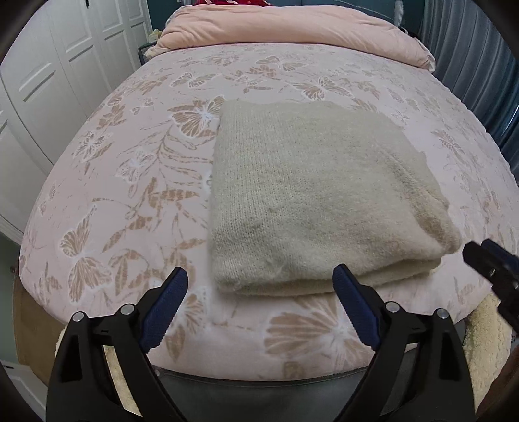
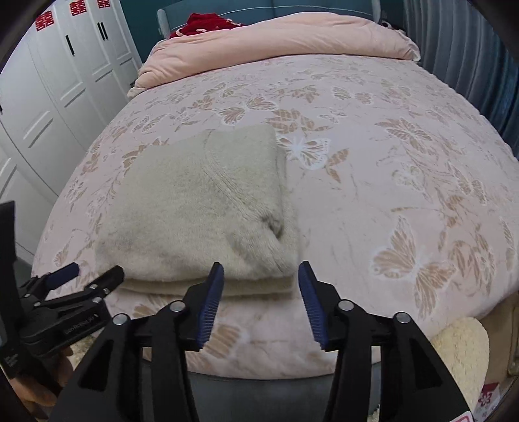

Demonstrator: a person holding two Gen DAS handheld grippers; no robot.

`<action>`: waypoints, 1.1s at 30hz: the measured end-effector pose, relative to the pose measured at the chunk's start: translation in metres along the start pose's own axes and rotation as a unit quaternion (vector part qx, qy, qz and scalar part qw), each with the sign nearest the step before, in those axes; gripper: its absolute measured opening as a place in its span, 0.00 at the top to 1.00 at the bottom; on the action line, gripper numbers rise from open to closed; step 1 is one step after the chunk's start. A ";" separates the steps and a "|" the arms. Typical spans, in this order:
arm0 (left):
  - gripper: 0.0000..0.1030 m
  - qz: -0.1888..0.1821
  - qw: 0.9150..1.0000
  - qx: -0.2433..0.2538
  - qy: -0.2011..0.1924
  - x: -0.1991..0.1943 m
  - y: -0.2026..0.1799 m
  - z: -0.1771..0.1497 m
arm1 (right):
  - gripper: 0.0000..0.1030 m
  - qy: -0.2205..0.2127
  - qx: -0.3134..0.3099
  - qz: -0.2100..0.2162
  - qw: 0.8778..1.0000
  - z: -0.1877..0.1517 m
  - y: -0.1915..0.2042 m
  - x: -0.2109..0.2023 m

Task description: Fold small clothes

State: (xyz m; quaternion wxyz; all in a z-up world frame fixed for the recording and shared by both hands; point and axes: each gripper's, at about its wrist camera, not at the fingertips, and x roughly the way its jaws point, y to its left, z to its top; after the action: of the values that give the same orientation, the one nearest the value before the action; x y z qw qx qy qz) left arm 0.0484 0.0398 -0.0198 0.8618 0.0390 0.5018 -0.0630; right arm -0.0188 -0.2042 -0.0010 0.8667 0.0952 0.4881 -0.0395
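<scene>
— Status of the garment?

— Cream knit sweater (image 1: 311,194), folded into a thick rectangle, lies on the bed (image 1: 136,168) close to its near edge.

— Left gripper (image 1: 261,277)?

— Jaws spread wide at the sweater's near edge, holding nothing.

— Anything else?

— Right gripper (image 1: 480,256) enters just off the sweater's near right corner. Folded pink quilt (image 1: 292,29) lies along the far edge.
</scene>
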 end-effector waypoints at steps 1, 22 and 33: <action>0.12 0.002 1.000 -0.009 -0.009 -0.006 -0.001 -0.004 | 0.46 -0.003 0.004 -0.006 1.000 -0.006 -0.002 -0.002; 0.08 0.042 0.996 -0.023 -0.081 -0.046 -0.027 -0.047 | 0.36 -0.042 -0.040 -0.028 0.998 -0.044 0.018 -0.027; 0.08 0.064 0.995 -0.008 -0.075 -0.043 -0.035 -0.050 | 0.35 -0.044 -0.040 -0.033 0.998 -0.044 0.020 -0.029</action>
State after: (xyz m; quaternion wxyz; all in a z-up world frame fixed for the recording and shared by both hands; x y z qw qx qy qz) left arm -0.0210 0.0150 -0.0074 0.8995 0.0595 0.4329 -0.0069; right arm -0.0676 -0.1763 0.0041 0.8888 0.0427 0.4531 -0.0532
